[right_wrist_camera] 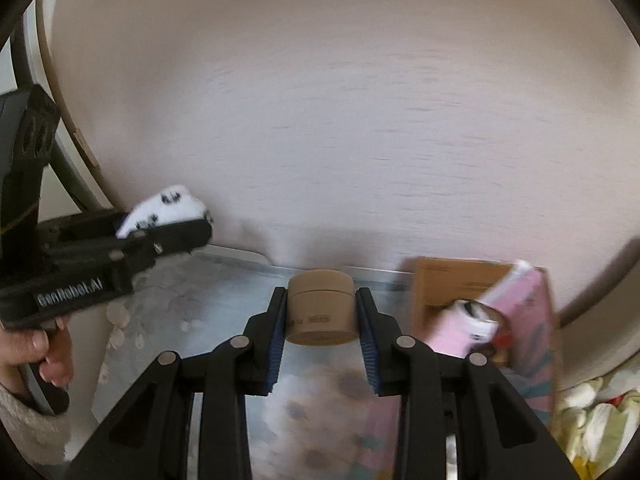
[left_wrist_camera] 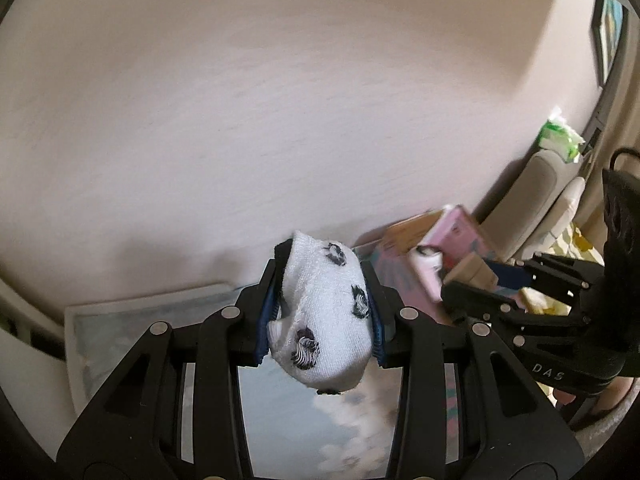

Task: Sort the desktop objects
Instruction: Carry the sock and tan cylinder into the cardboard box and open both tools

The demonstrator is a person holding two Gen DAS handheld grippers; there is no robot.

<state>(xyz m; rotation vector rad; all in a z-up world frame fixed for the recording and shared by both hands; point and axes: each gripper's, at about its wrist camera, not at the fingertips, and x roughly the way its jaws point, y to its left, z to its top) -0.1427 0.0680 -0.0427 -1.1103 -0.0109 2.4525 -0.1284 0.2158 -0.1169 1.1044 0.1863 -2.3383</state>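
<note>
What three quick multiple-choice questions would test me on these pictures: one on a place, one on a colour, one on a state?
1. Where is the pink box?
A. left of the jar
B. right of the jar
C. under the sock

2. What colour is the sock?
A. white with dark spots
B. plain red
C. green

3. How does the right gripper stand?
A. wide open, empty
B. shut on the jar
C. shut on the sock

Answers: 1 B, the pink box lies right of the jar. 2 A, the sock is white, dark-spotted. 3 B, the right gripper has its pads pressed on the jar's sides.
</note>
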